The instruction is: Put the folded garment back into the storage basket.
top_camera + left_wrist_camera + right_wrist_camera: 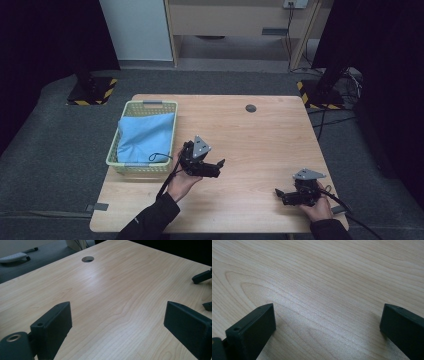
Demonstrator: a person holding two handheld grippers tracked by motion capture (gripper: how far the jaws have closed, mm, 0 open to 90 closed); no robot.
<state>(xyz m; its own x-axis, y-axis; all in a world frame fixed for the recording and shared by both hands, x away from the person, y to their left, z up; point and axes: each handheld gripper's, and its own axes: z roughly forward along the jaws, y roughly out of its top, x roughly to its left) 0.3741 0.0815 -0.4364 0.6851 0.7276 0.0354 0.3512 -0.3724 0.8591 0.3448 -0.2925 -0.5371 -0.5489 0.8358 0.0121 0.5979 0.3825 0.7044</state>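
The left gripper point(216, 167) is held with its blocky black jaws spread wide, nothing between them, above the pale wood-grained table point(260, 135). Just beside it, on its left, a light green plastic lattice basket point(116, 150) is seen, with a soft, folded blue cloth point(145, 135) lying inside. The right gripper point(280, 192) is held low over the smooth tabletop, well apart from the basket, its matte rectangular jaws likewise parted and empty. A round grommet hole point(87, 259) is set in the table ahead of the left gripper.
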